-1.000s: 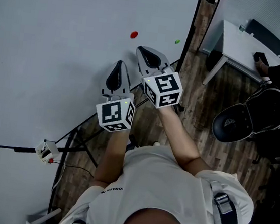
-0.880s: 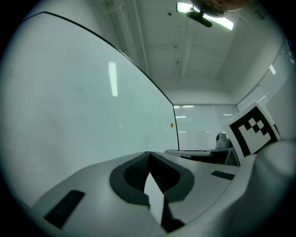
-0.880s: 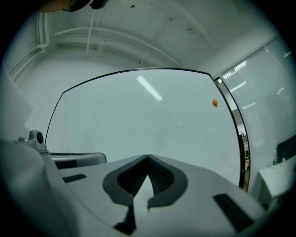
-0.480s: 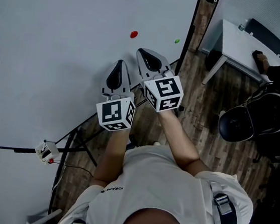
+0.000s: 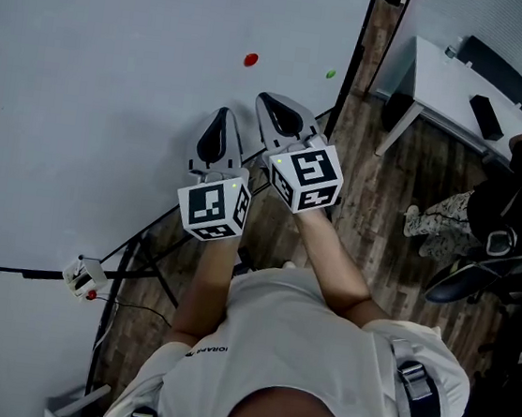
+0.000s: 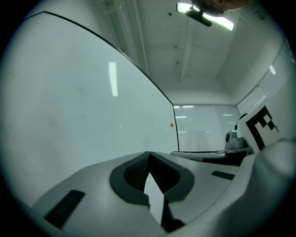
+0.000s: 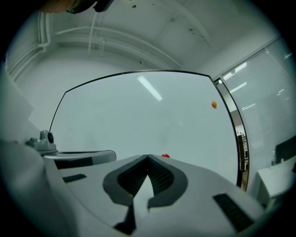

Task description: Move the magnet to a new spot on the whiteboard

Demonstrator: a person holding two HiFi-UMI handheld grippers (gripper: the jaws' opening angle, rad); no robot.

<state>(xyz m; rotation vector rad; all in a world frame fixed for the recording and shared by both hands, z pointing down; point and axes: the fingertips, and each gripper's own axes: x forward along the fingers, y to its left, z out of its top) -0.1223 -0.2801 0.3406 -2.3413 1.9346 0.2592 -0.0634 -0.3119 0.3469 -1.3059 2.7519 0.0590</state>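
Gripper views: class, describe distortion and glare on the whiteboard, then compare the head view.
Left gripper view: whiteboard edge bows fisheye-style, with a reflected light streak. Right gripper view: it arches, another streak, dark corners. Head view: straighter edges, no glare.

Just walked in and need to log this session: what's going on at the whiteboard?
A person stands at the whiteboard with a gripper in each hand. The left gripper and the right gripper both point toward the board, jaws together, nothing between them. The red magnet sits on the board ahead of the right gripper, untouched; a second small magnet sits near the board's right edge. The move has not started.
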